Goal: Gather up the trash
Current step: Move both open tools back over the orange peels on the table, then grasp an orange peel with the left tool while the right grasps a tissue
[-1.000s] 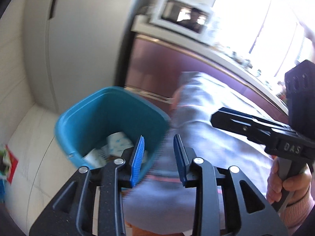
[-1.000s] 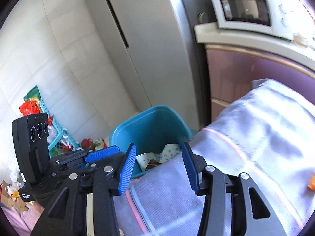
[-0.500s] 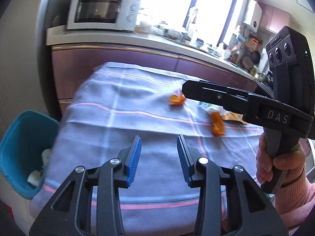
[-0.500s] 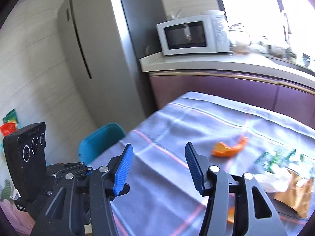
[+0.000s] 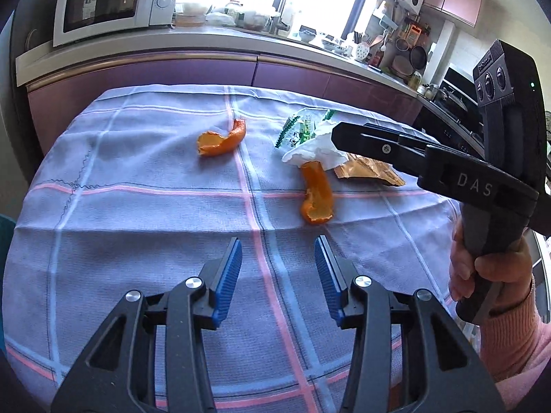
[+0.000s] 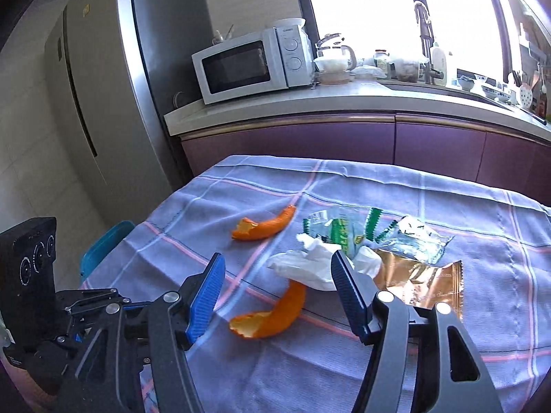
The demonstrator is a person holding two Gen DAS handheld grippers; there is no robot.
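Orange peel is what remains to be gathered: one curled strip of orange peel (image 5: 222,139) lies farther out on the lilac checked tablecloth (image 5: 137,206) that covers the tabletop, and a second, longer strip of orange peel (image 5: 316,192) lies nearer, its far end tucked under a crumpled white paper tissue (image 5: 315,151). Behind the tissue sit a clear plastic wrapper with green print (image 6: 375,232) and a flat golden-brown foil packet (image 6: 423,275), the wrapper overlapping the packet's far edge. The litter is bunched toward the middle of the cloth, probably so both hands can reach it from the near side.

Both tools hover above the cloth with nothing in them. The left gripper (image 5: 278,265) has its blue ribbed fingers (image 5: 229,272) parted over bare cloth short of the nearer peel, and they have just been opening. The right gripper (image 6: 277,296) stands wider, its fingers also just opening, with the nearer peel and the tissue showing in the gap but untouched; it looks lined up to take one of them.

White letters "DAS" (image 5: 473,179) can be read on the right tool's black body. The printing on the wrapper and packet is too small to read. A teal plastic bin (image 6: 103,246) peeks past the table's left edge, the likely place for the rubbish.
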